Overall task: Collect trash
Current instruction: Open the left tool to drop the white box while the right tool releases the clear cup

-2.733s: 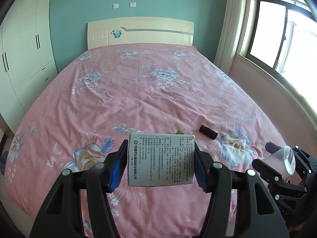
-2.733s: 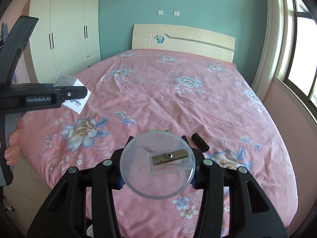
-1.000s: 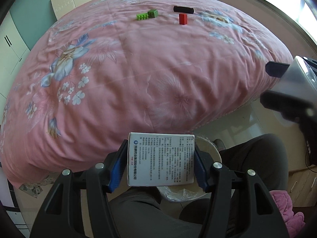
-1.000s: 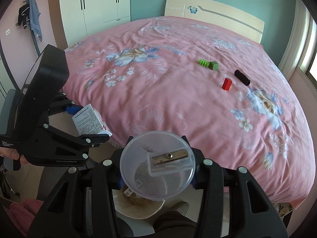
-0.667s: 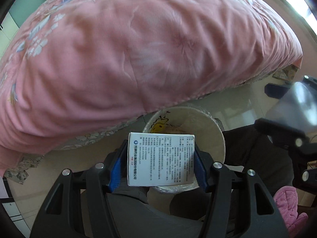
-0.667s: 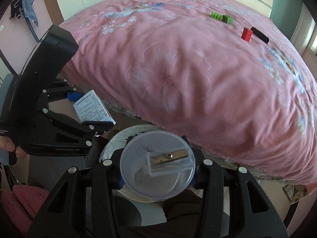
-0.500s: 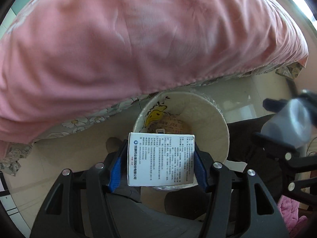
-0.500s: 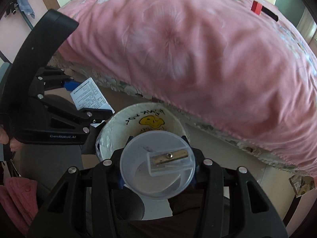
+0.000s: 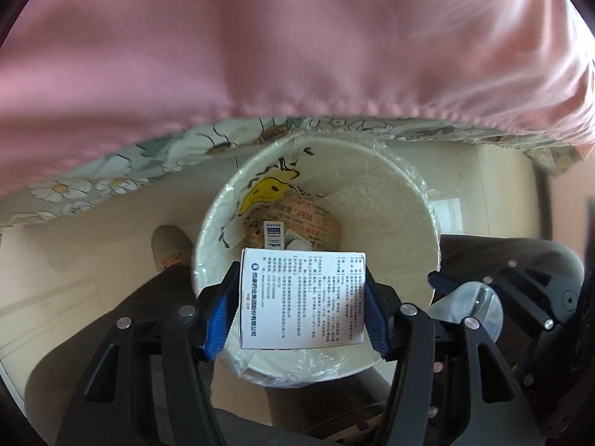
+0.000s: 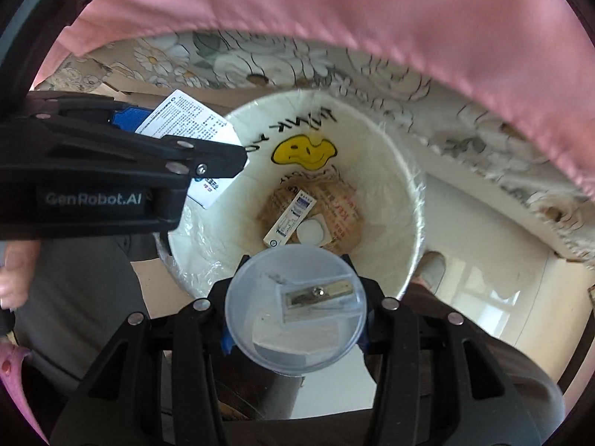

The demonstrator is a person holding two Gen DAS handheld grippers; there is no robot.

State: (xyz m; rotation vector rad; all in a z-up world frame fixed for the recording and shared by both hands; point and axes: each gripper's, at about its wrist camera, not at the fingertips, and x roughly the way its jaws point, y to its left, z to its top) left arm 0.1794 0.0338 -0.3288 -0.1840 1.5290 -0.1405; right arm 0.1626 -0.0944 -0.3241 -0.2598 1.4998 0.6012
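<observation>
My left gripper (image 9: 302,310) is shut on a white printed carton (image 9: 302,299), held just above the near rim of a white waste bin (image 9: 394,200) lined with clear plastic. My right gripper (image 10: 295,308) is shut on a round clear sharpener case (image 10: 296,308) with a metal blade inside, over the bin's (image 10: 405,186) near edge. Both point almost straight down. In the right wrist view the carton (image 10: 186,119) hangs at the bin's left rim. In the left wrist view the sharpener case (image 9: 470,310) shows at the right. The bin holds a brown paper bag (image 10: 327,200) and a small box (image 10: 290,219).
The pink bedspread (image 9: 260,37) and a floral bed skirt (image 10: 297,63) hang over the tiled floor behind the bin. The person's dark trouser legs (image 9: 148,316) flank the bin, with a slippered foot (image 9: 167,241) at its left. A hand (image 10: 15,271) holds the left gripper's handle.
Both grippers have come down and tilted from looking across the bed to looking into the waste bin, which now fills the views. The carton and sharpener case stay gripped.
</observation>
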